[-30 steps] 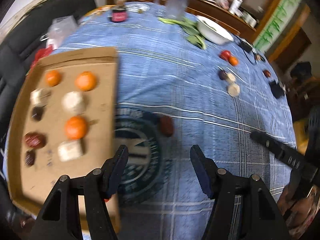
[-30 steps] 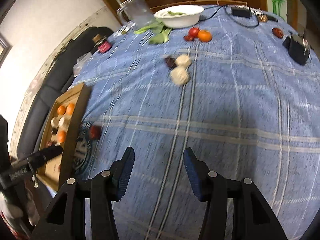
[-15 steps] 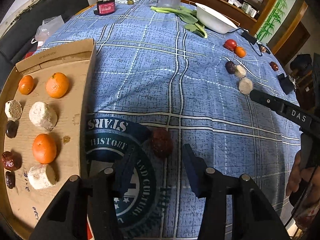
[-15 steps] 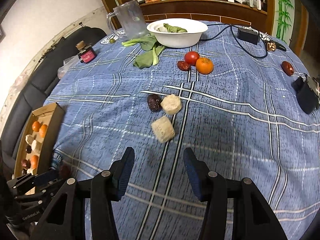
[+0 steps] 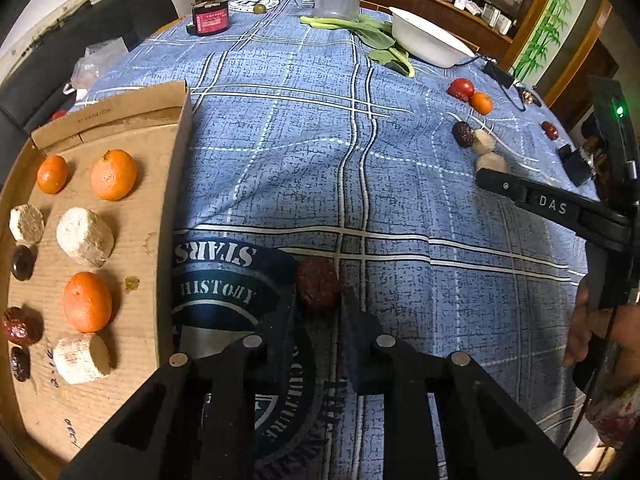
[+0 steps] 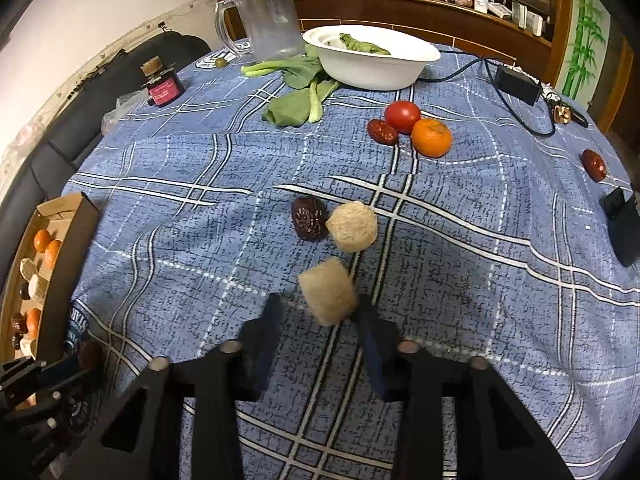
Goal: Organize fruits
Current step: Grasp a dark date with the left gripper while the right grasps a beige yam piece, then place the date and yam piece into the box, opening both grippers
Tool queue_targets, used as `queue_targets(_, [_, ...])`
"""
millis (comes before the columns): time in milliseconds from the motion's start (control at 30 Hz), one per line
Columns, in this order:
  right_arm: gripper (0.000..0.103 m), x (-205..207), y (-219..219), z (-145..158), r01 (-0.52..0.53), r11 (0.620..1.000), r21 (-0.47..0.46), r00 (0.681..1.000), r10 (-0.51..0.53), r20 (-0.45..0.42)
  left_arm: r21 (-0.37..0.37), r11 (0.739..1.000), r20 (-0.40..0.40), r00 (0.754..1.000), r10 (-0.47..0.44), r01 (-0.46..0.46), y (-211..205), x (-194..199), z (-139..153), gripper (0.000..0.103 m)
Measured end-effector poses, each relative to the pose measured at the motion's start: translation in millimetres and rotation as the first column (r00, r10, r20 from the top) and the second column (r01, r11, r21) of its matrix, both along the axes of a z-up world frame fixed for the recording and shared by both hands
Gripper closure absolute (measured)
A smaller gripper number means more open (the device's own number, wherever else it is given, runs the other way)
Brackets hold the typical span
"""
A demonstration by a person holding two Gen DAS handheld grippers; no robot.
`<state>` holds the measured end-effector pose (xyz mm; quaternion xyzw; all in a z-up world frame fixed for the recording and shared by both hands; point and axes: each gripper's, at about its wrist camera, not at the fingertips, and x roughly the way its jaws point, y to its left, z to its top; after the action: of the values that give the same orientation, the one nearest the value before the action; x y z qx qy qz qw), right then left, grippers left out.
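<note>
A cardboard tray (image 5: 160, 184) at the left holds three oranges, pale cut chunks and dark red dates. My left gripper (image 5: 318, 300) has closed its fingers against a dark red date (image 5: 317, 287) lying on the blue tablecloth beside the tray. My right gripper (image 6: 320, 308) is open, its fingers on either side of a pale chunk (image 6: 327, 297) on the cloth. Beyond that chunk lie a dark date (image 6: 307, 218) and a second pale chunk (image 6: 352, 227). Farther back are a tomato (image 6: 402, 116), an orange (image 6: 431, 137) and a red date (image 6: 382, 131).
A white bowl (image 6: 372, 65) with greens, loose leafy greens (image 6: 298, 100), a clear jug (image 6: 268, 20) and a small red jar (image 6: 162, 86) stand at the back. A black adapter with cable (image 6: 516, 82), another date (image 6: 593, 165) and a black object (image 6: 624, 226) lie at the right.
My left gripper moved forward and closed onto the date beside the tray. My right gripper moved forward until the pale chunk lies between its open fingers.
</note>
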<state>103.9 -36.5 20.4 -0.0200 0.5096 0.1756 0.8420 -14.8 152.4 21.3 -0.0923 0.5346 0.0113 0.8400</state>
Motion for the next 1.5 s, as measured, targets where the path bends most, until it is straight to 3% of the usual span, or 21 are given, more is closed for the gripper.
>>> queue_targets(67, [0.081, -2.3, -0.3, 1.7, -0.004, 1.000, -0.002, 1.000, 0.004, 0.000, -0.007, 1.000, 0.003, 1.000, 0.002, -0.002, 1.5, -1.5, 1.0, 0.083])
queue_targets(500, [0.090, -41.8, -7.1, 33.4, 0.006, 0.997, 0.082, 1.000, -0.006, -0.002, -0.105, 0.993, 0.107, 0.992, 0.064, -0.053, 34.8, -32.3, 47.9, 0.083])
queue_targets(700, [0.090, -51.9, 3.1, 34.5, 0.009, 1.000, 0.022, 0.999, -0.010, 0.034, -0.138, 0.982, 0.114, 0.983, 0.143, -0.127, 70.0, -56.0, 57.2, 0.083])
queue_targets(733, [0.087, -51.4, 2.3, 33.3, 0.013, 1.000, 0.009, 0.999, -0.014, 0.040, -0.135, 0.981, 0.118, 0.981, 0.157, -0.141, 76.5, -61.3, 59.1, 0.083])
queue_targets(867, [0.049, -44.6, 2.0, 27.2, 0.008, 1.000, -0.031, 0.998, -0.006, 0.060, -0.122, 0.976, 0.114, 0.974, 0.194, -0.181, 92.5, -77.0, 60.2, 0.083])
queue_targets(1000, [0.049, -32.5, 10.1, 11.2, -0.023, 0.998, -0.063, 0.999, 0.025, 0.039, -0.109, 0.968, 0.092, 0.967, 0.236, -0.226, 107.0, -89.9, 55.7, 0.083])
queue_targets(1033, [0.050, -30.1, 13.3, 5.8, -0.033, 0.996, -0.077, 0.999, 0.035, 0.029, -0.107, 0.966, 0.086, 0.965, 0.246, -0.237, 110.1, -93.0, 54.3, 0.083])
queue_targets(1067, [0.067, -28.3, 15.0, 1.1, -0.039, 0.996, -0.079, 0.999, 0.040, 0.014, -0.105, 0.964, 0.083, 0.964, 0.253, -0.244, 111.7, -95.4, 53.4, 0.083])
queue_targets(1133, [0.076, -28.3, 14.5, 1.0, -0.029, 0.995, -0.093, 0.999, 0.032, 0.024, -0.093, 0.961, 0.076, 0.961, 0.267, -0.259, 117.2, -100.3, 51.4, 0.083])
queue_targets(1367, [0.076, -43.3, 18.7, 24.1, -0.044, 0.999, -0.003, 0.999, 0.044, 0.016, -0.043, 0.953, 0.067, 0.951, 0.301, -0.299, 136.8, -115.8, 48.1, 0.083])
queue_targets(1500, [0.076, -71.4, 53.2, 55.8, -0.137, 0.983, 0.120, 0.991, 0.136, 0.014, 0.008, 0.950, 0.059, 0.948, 0.312, -0.313, 148.8, -123.7, 44.9, 0.083])
